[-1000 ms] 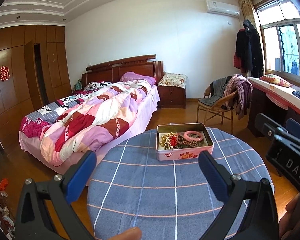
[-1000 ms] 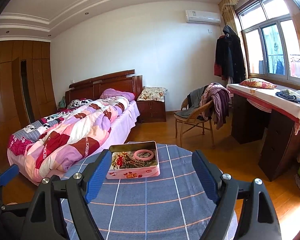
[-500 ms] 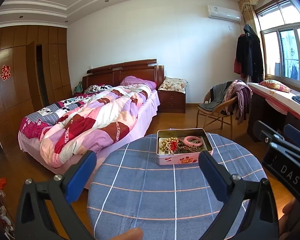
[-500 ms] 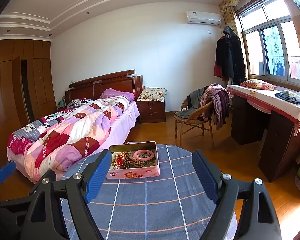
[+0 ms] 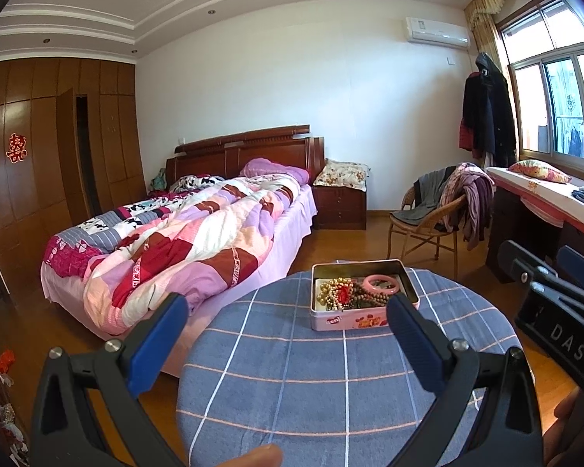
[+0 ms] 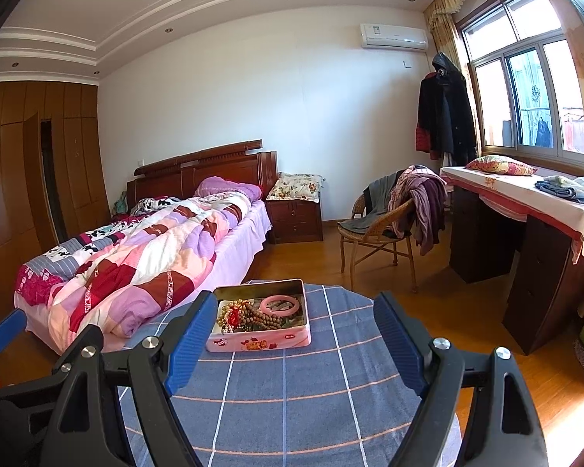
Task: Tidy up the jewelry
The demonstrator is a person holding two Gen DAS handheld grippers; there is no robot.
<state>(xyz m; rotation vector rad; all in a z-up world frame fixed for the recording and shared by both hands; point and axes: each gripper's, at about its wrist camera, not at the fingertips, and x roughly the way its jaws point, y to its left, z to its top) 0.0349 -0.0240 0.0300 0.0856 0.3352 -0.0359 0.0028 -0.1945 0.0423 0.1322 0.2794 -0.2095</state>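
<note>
An open pink tin (image 5: 346, 321) (image 6: 259, 342) stands at the far side of a round table with a blue checked cloth (image 5: 331, 381) (image 6: 292, 389). Inside lie a pink bangle (image 5: 381, 284) (image 6: 280, 305), gold and brown bead strings (image 5: 331, 295) (image 6: 253, 317) and a red piece (image 5: 343, 292). My left gripper (image 5: 284, 334) is open and empty, held back from the tin. My right gripper (image 6: 288, 334) is open and empty, also short of the tin. The right gripper also shows at the right edge of the left wrist view (image 5: 556, 311).
A bed with a patchwork quilt (image 5: 183, 241) (image 6: 136, 257) stands left of the table. A wicker chair with clothes (image 5: 440, 210) (image 6: 393, 214) and a dark desk (image 6: 525, 233) stand to the right. Wooden floor surrounds the table.
Both views have tilted and drifted slightly; the tin sits a little lower in the left wrist view. Both grippers stay open. Nothing on the table has moved.
</note>
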